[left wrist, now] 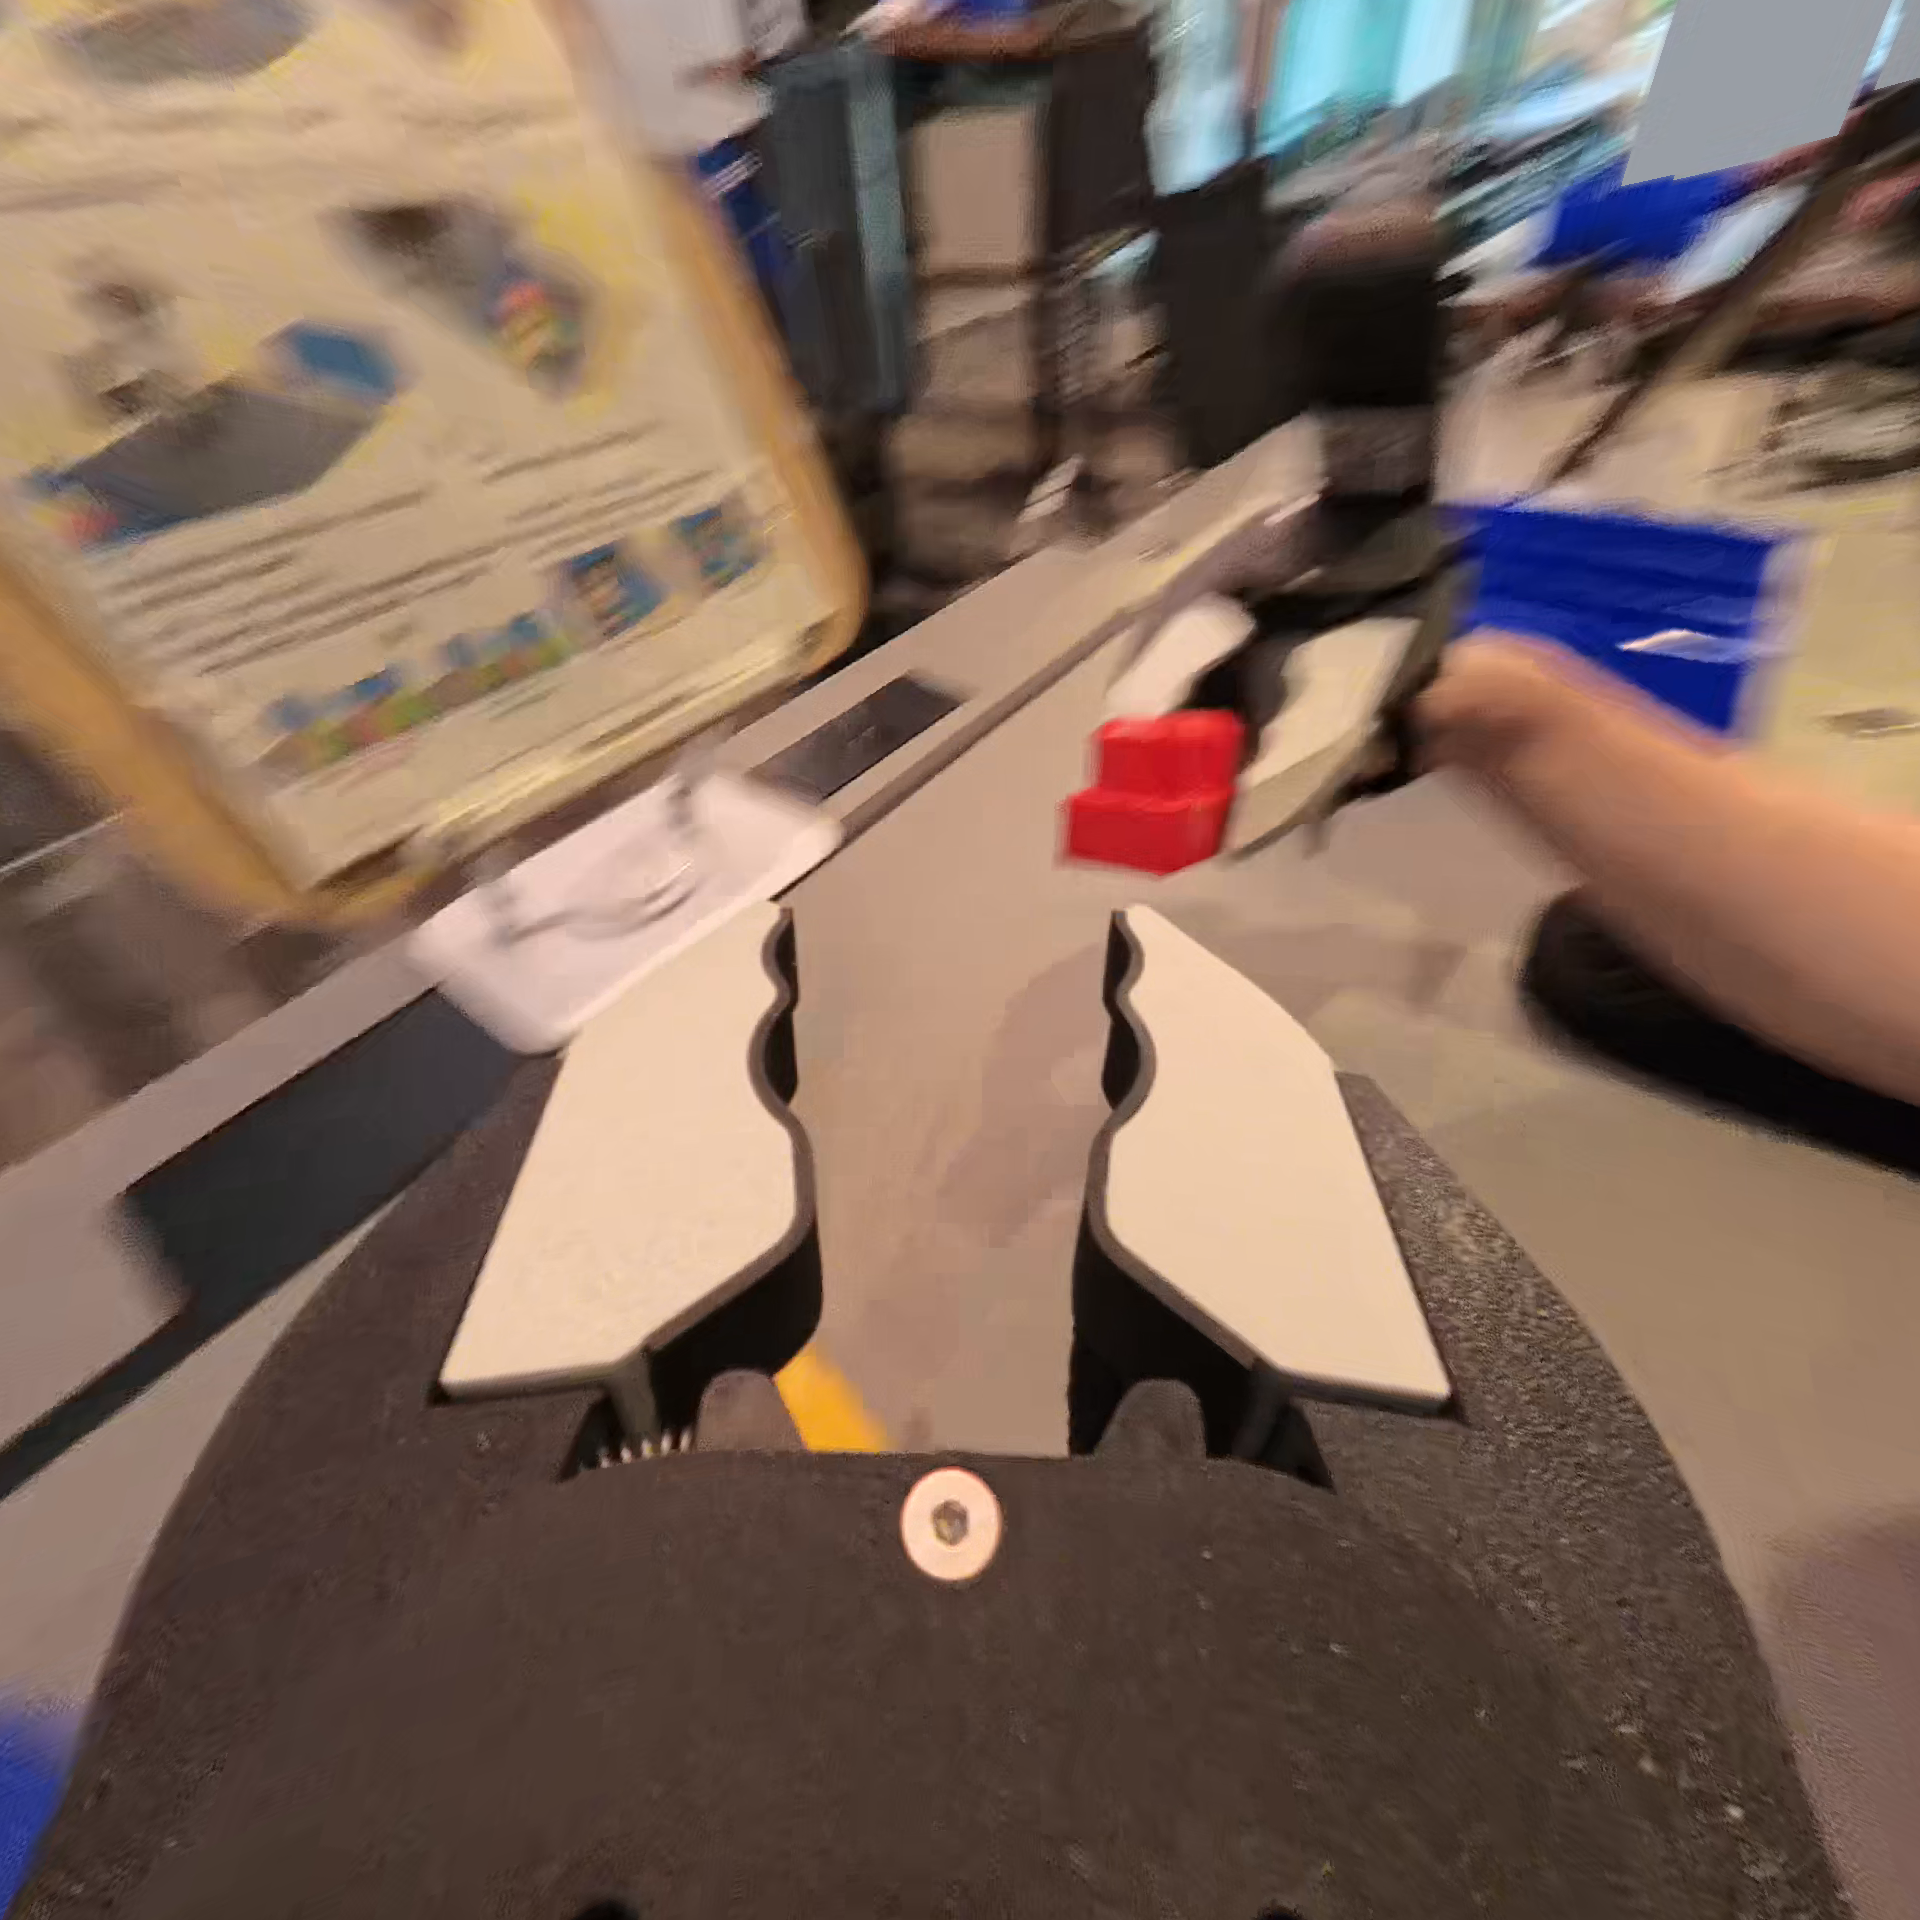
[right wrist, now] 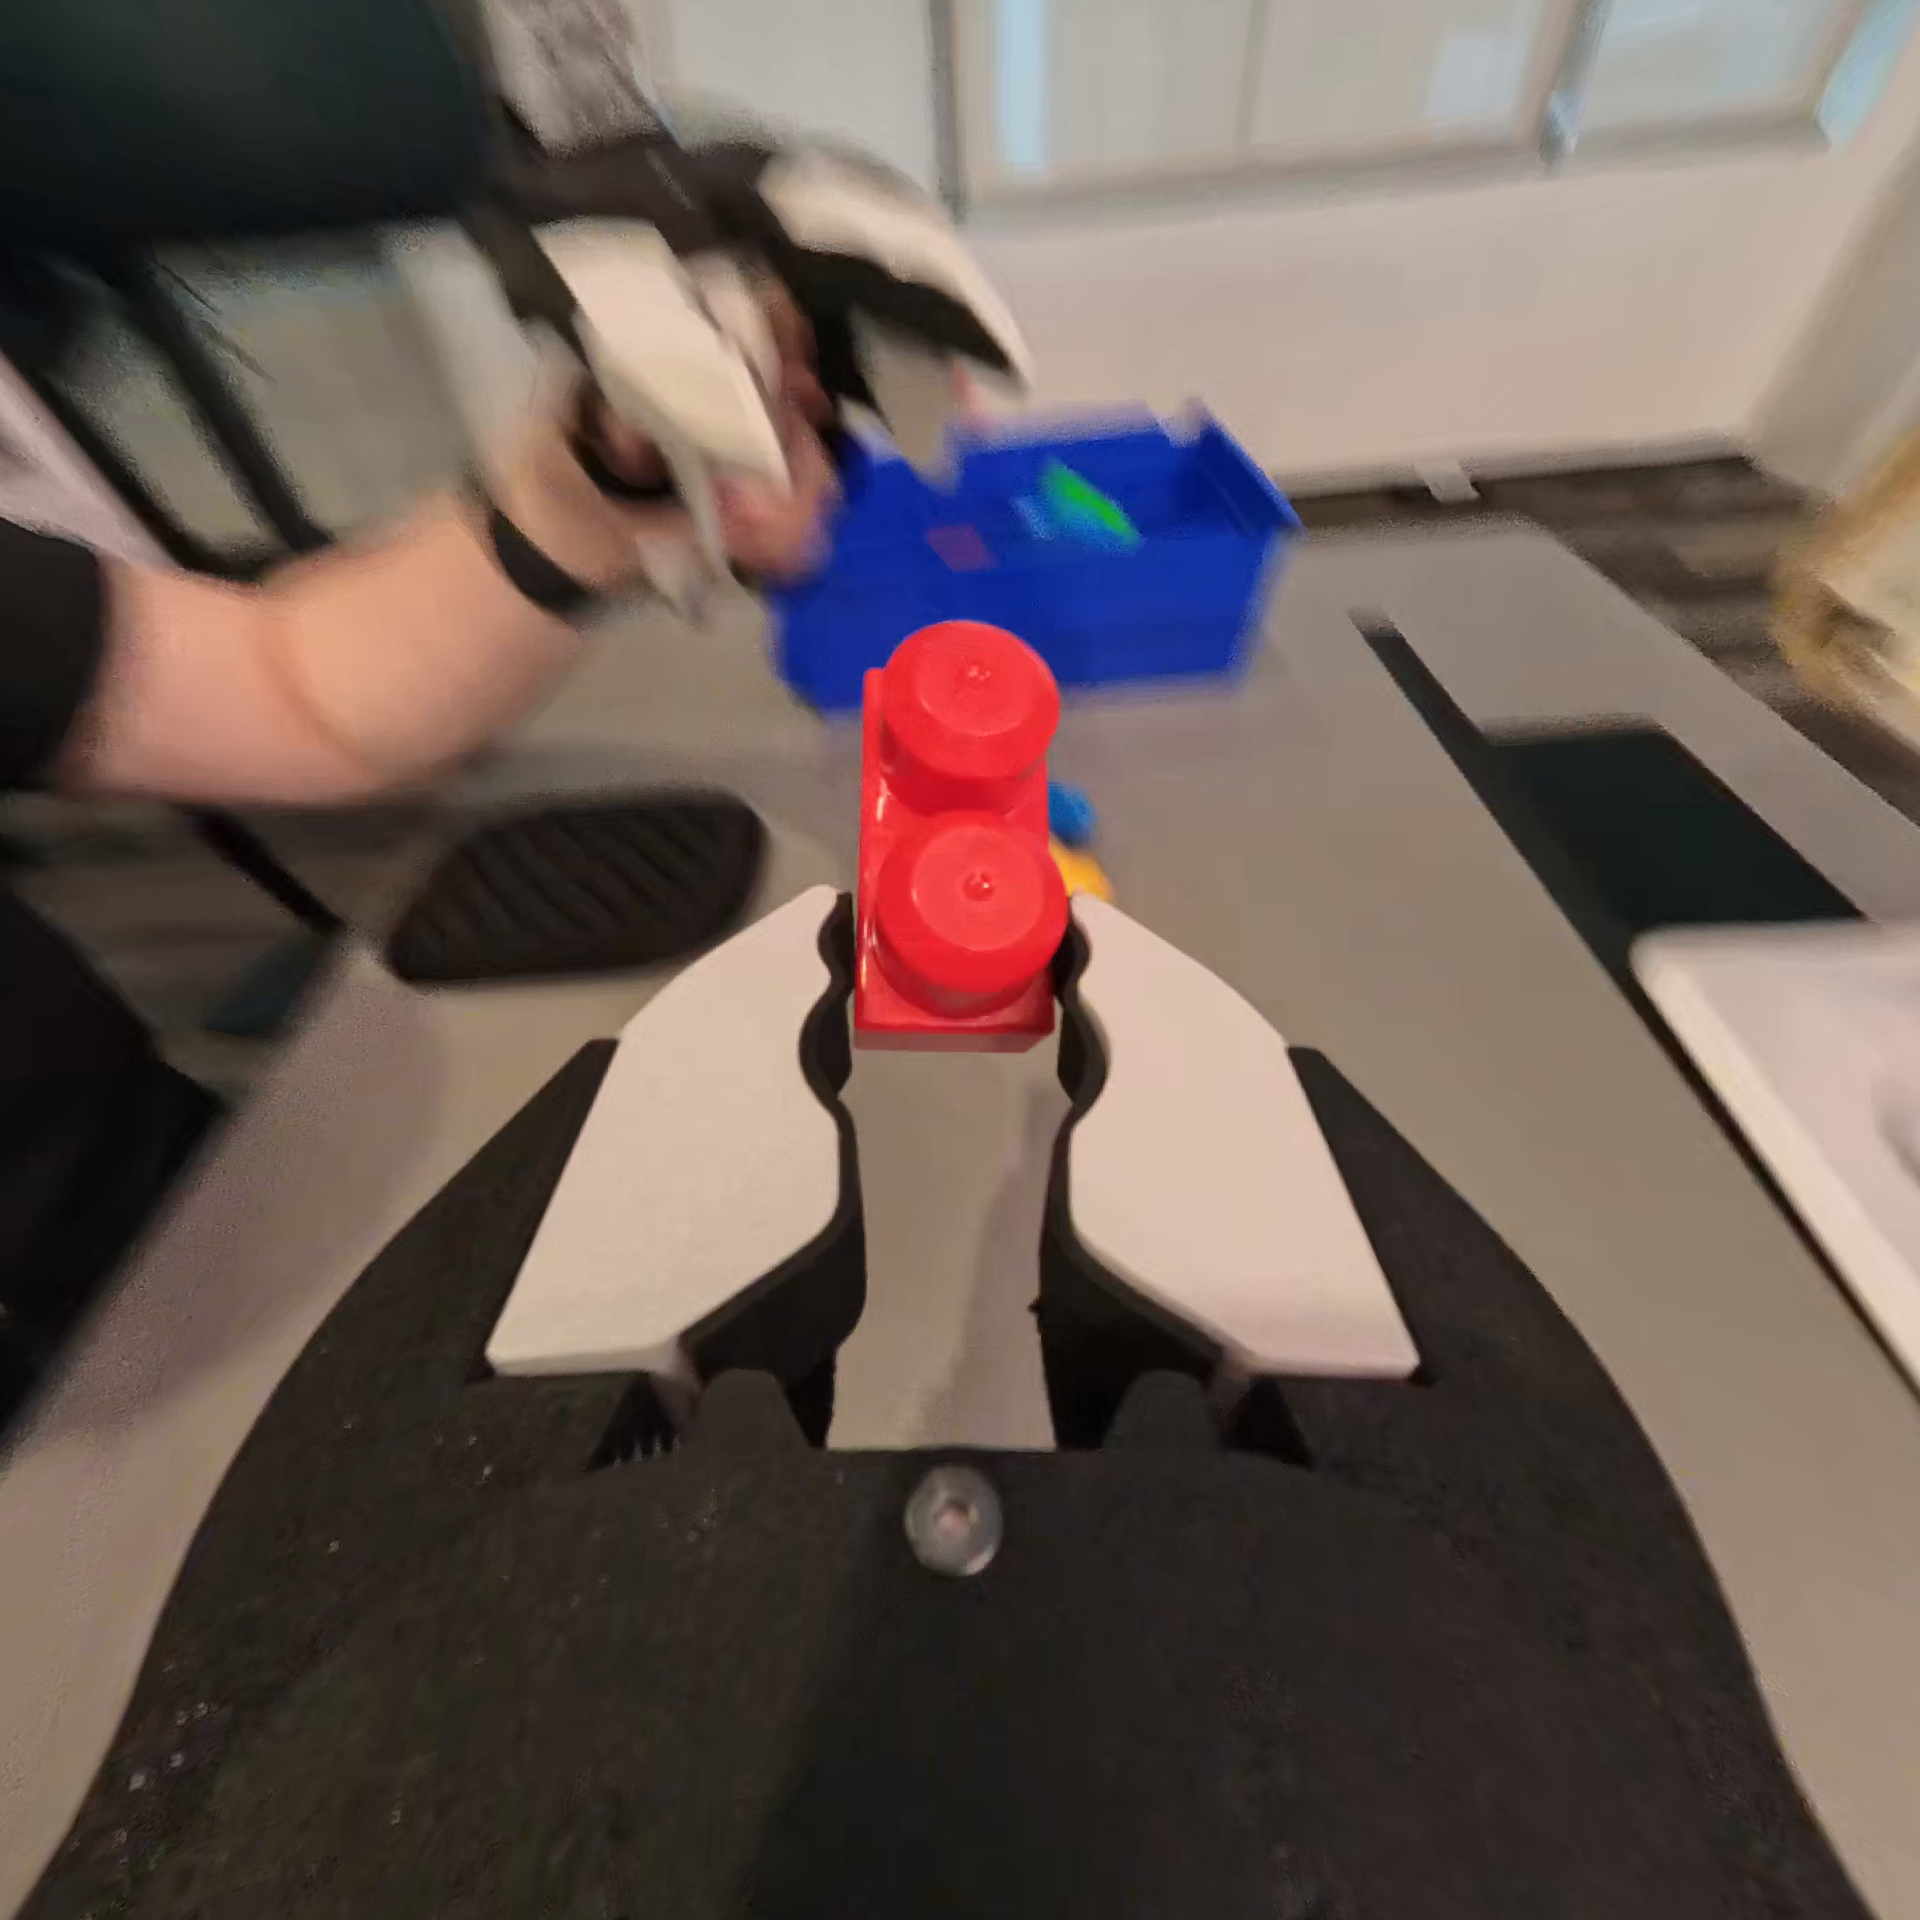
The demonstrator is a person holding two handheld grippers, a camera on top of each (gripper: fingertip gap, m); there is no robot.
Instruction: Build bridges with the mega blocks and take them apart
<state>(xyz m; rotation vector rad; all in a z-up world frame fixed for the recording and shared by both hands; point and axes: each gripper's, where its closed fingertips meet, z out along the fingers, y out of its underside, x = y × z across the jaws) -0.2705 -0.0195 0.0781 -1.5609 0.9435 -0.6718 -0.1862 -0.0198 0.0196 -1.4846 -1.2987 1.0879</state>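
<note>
My right gripper (right wrist: 954,935) is shut on a red two-stud block (right wrist: 961,831), held by its near end above the grey table (right wrist: 1299,831). The left wrist view shows that same red block (left wrist: 1153,790) in the right gripper (left wrist: 1236,758) ahead and to the right. My left gripper (left wrist: 951,925) is open and empty over the table (left wrist: 935,1039); it shows blurred at the upper left of the right wrist view (right wrist: 790,416). A yellow piece (left wrist: 826,1403) lies low between my left fingers. Blue and yellow blocks (right wrist: 1075,847) peek out behind the red block.
A blue bin (right wrist: 1039,561) with several blocks stands at the table's far side, also in the left wrist view (left wrist: 1621,603). A printed cardboard box (left wrist: 395,468) and a white tray (left wrist: 623,904) are left of my left gripper. A black mat (right wrist: 582,883) lies at left. Across from one pair of fingers to the other is roughly 11 cm. Both grippers' tips are roughly 20 cm from the yellow piece (left wrist: 826,1403).
</note>
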